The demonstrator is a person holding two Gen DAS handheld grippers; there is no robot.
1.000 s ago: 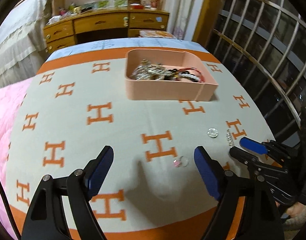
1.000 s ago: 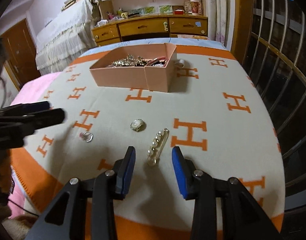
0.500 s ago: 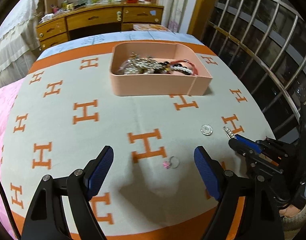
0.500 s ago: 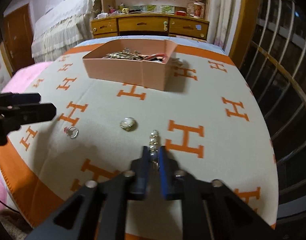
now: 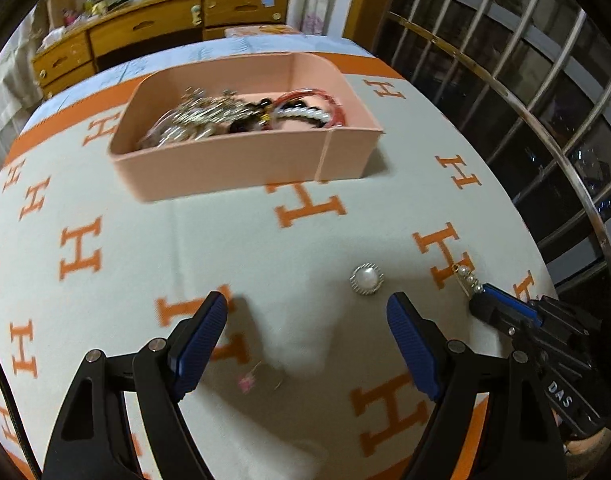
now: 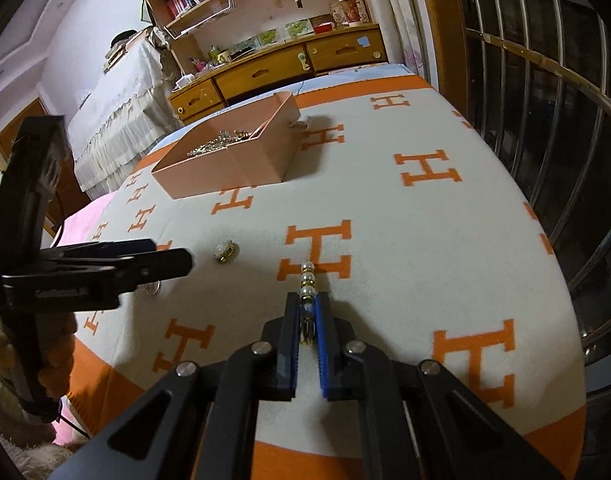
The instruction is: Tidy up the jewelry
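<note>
My right gripper (image 6: 307, 312) is shut on a gold clip set with pearls (image 6: 307, 276), whose far end sticks out past the fingertips just above the blanket. From the left wrist view the clip (image 5: 465, 278) shows at the tip of the right gripper (image 5: 481, 294). My left gripper (image 5: 307, 328) is open over a small ring with a pink stone (image 5: 261, 378), which lies blurred between its fingers. A round pearl brooch (image 5: 366, 279) rests just beyond the right finger. The pink box (image 5: 225, 168) farther back holds several chains and bracelets.
A cream blanket with orange H marks (image 6: 425, 208) covers the surface. A metal window grille (image 6: 545, 80) runs along the right edge. A wooden dresser (image 6: 285, 68) stands behind, pink bedding (image 6: 89, 212) lies to the left. The left gripper (image 6: 169, 254) reaches in beside the brooch (image 6: 225, 251).
The right gripper's jaws closed on the pearl clip and lifted its near end. The left gripper moved forward and down, so the ring now lies between its fingers.
</note>
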